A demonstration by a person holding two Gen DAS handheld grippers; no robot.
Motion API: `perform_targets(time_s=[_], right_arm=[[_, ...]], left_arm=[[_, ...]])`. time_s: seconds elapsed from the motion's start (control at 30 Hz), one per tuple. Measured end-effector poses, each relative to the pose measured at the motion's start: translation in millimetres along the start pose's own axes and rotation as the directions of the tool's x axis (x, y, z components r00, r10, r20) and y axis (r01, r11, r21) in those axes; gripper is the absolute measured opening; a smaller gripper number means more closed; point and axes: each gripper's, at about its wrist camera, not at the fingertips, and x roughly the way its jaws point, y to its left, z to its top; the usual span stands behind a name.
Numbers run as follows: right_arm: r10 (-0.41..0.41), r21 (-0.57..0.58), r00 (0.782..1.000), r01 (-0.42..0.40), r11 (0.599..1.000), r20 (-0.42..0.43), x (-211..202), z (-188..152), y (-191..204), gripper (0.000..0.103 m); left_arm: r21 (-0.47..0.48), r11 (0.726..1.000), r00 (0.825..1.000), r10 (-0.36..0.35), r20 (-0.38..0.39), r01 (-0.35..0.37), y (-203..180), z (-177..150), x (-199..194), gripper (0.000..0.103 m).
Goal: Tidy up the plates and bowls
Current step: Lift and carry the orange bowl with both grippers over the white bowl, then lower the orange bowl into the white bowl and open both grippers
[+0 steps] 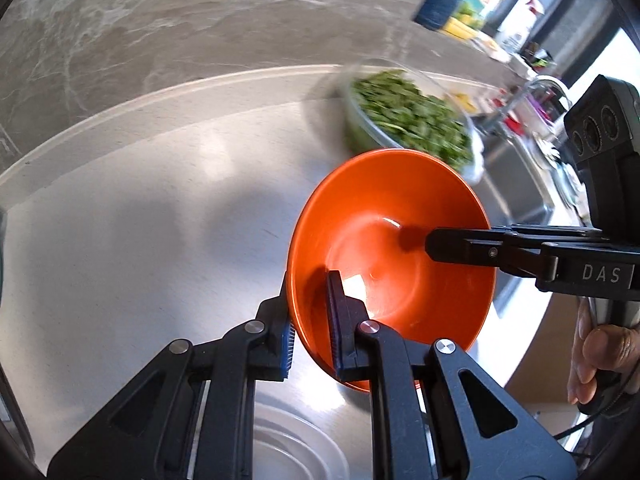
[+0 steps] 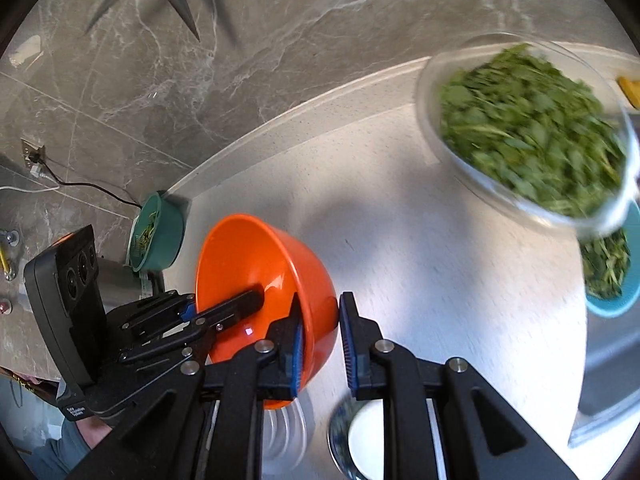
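Note:
An orange bowl [image 1: 396, 248] is held tilted above the white counter, and it also shows in the right wrist view [image 2: 256, 264]. My left gripper [image 1: 312, 328] is shut on its near rim, one finger inside and one outside. My right gripper [image 2: 320, 336] straddles the opposite rim, one finger inside, the other outside with a small gap to the wall. The right gripper shows in the left wrist view [image 1: 444, 244] reaching into the bowl. A clear bowl [image 1: 296, 448] sits below. A white dish [image 2: 368, 436] sits under the right gripper.
A glass bowl of green leaves [image 2: 528, 128] stands at the back right of the counter [image 2: 440, 280]. A teal bowl of greens [image 2: 608, 272] sits by the steel sink [image 2: 612, 360]. A green container [image 2: 156, 232] stands at the counter's left end. A marble wall rises behind.

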Motion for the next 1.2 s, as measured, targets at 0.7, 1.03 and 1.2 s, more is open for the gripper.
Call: perform_targets(time_s=[0.7, 1.03, 1.2], right_arm=[[-0.020, 0.218, 0.999, 0.026, 0.976, -0.029, -33.2, -121.0, -86.3, 0.020], [-0.023, 0.235, 0.998, 0.036, 0.971, -0.058, -20.8, -132.5, -102.1, 0.020], [-0.029, 0.231, 0.998, 0.042, 0.972, -0.060, -22.3, -135.0, -101.1, 0.020]], left_arm=[[0.147, 0.986, 0.982, -0.051, -0.183, 0.079, -103.5, -84.1, 63.1, 0.012], [0.172, 0.984, 0.980, -0.022, -0.197, 0.056, -106.2, -84.7, 88.5, 0.012], [0.174, 0.984, 0.981, -0.016, -0.194, 0.051, -108.1, -86.5, 87.4, 0.013]])
